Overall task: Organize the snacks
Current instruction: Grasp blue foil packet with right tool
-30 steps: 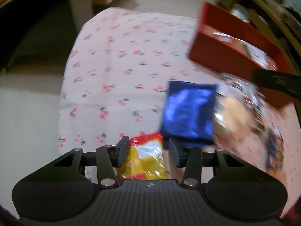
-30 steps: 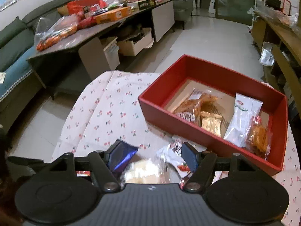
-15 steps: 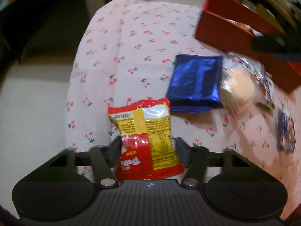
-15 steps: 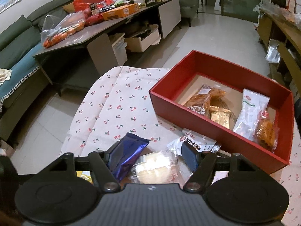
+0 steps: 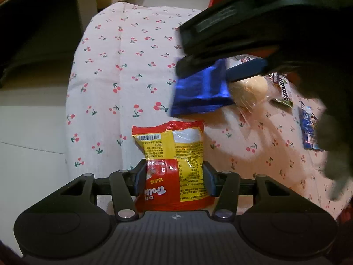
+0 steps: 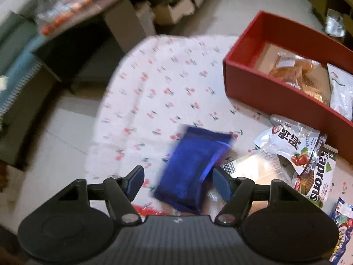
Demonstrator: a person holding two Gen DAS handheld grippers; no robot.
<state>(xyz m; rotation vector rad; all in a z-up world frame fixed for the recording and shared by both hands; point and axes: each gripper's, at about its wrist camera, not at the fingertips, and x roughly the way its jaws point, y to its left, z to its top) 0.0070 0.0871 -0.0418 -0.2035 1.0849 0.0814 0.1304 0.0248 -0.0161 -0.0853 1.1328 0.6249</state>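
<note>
left gripper point(image 5: 174, 180): jaws closing on the red-yellow bag point(image 5: 173, 165) – pads at both edges, firm pinch not clear
red-yellow bag: flat on the cherry cloth point(image 5: 123, 70), near its front edge, apart from the other snacks
blue pack point(image 6: 192, 170): on the cloth mid-table, its right edge over the clear-wrapped bun point(image 6: 253, 167)
right gripper point(image 6: 176, 183): fingers wide, straddling the blue pack – left pad clear of it, right pad just beside
red box point(image 6: 264, 92): far right, already holds several packets
loose snacks: white pouch point(image 6: 289, 139) and wafer pack point(image 6: 317, 183) beside the box wall
step: double pick – each hand lining up on one snack, nothing lifted yet
next: finish both closes, lift, carry right into the box; foil is slippery, so centre the right pads first
</note>
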